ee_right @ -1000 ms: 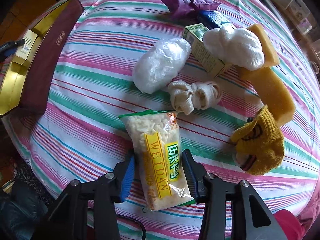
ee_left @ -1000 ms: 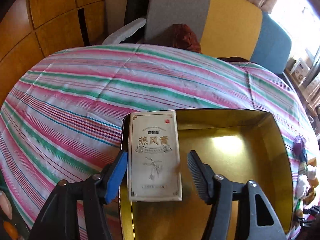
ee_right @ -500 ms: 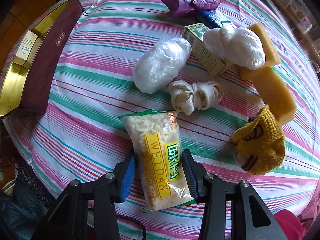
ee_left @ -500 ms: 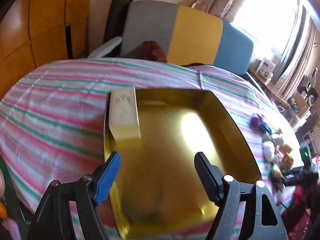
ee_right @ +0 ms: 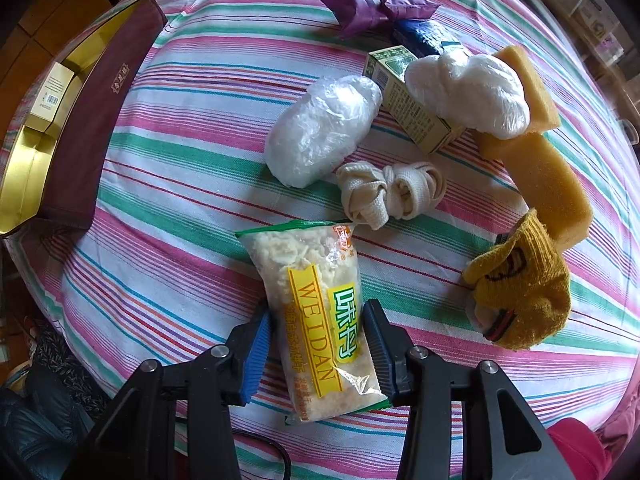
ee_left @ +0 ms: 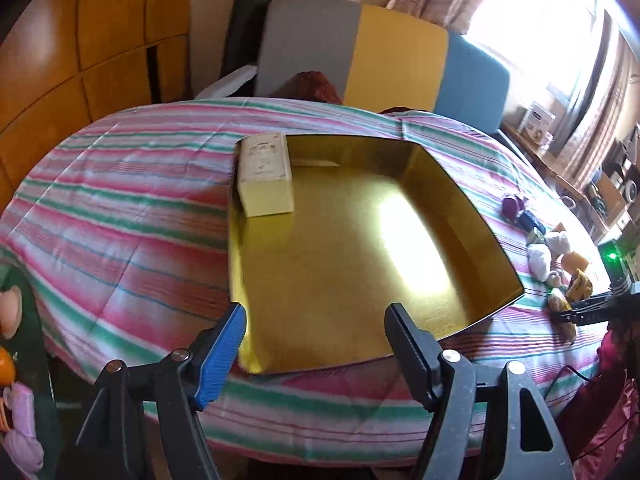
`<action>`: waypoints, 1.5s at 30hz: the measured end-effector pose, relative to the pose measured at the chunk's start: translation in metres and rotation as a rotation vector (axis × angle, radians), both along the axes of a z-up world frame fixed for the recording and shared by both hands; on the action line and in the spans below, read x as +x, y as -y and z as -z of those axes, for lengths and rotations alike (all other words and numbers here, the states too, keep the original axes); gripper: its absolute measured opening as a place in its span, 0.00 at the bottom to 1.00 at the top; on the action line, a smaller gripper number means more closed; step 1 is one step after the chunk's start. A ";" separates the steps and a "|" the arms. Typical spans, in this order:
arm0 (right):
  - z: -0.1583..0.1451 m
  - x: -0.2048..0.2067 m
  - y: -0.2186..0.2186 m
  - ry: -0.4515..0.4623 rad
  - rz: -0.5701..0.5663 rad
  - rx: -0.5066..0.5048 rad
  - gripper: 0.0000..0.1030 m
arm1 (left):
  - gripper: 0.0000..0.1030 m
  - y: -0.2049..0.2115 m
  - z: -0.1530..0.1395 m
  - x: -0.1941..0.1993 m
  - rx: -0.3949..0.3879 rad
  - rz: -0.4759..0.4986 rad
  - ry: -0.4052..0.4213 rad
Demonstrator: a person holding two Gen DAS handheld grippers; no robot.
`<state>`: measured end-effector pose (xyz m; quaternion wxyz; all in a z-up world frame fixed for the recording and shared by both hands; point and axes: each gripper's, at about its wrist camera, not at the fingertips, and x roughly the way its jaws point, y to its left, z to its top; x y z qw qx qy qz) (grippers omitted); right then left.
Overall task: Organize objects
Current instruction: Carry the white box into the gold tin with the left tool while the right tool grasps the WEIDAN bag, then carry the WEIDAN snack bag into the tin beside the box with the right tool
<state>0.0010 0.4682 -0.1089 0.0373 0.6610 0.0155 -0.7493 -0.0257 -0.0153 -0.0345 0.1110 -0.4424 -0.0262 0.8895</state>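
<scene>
Daylight pours through the window (ee_left: 560, 20) at upper right of the left view, blown out to white. It throws a hot glare patch on the gold box (ee_left: 412, 248) floor. The cloth (ee_right: 180, 168) is evenly lit and sharp in the right view. Fisheye bends both frames; corners go dark.

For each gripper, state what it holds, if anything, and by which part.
The right gripper is shut on the snack bag, its pads pressing the bag's two long sides at its lower half. The left gripper holds nothing; its jaws are closing on air.
</scene>
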 end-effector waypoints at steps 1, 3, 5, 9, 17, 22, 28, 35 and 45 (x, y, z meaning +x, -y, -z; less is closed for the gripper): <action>0.000 -0.002 0.006 -0.003 0.000 0.004 0.43 | 0.68 0.003 0.001 0.002 0.001 -0.009 0.005; -0.002 -0.001 0.004 -0.013 0.002 0.011 0.40 | 0.66 0.010 0.004 0.005 -0.004 -0.022 0.009; -0.005 0.000 0.001 -0.031 0.013 0.014 0.37 | 0.63 0.015 0.005 0.008 -0.022 -0.034 0.004; -0.019 0.006 0.002 -0.082 0.029 0.001 0.35 | 0.60 0.026 0.002 0.010 -0.037 -0.057 -0.012; -0.075 0.002 0.122 -0.292 -0.074 -0.143 0.35 | 0.60 0.033 -0.005 0.010 -0.080 -0.101 -0.047; -0.117 -0.023 0.232 -0.325 -0.244 -0.228 0.36 | 0.60 0.039 -0.007 0.011 -0.082 -0.122 -0.050; -0.079 -0.067 0.325 -0.214 -0.274 -0.301 0.36 | 0.60 0.046 0.001 0.008 -0.073 -0.140 -0.032; -0.040 -0.105 0.383 -0.108 -0.208 -0.322 0.36 | 0.60 0.059 0.014 0.001 -0.053 -0.168 0.010; -0.009 -0.142 0.408 -0.059 -0.036 -0.375 0.40 | 0.60 0.071 0.021 -0.003 -0.046 -0.202 0.030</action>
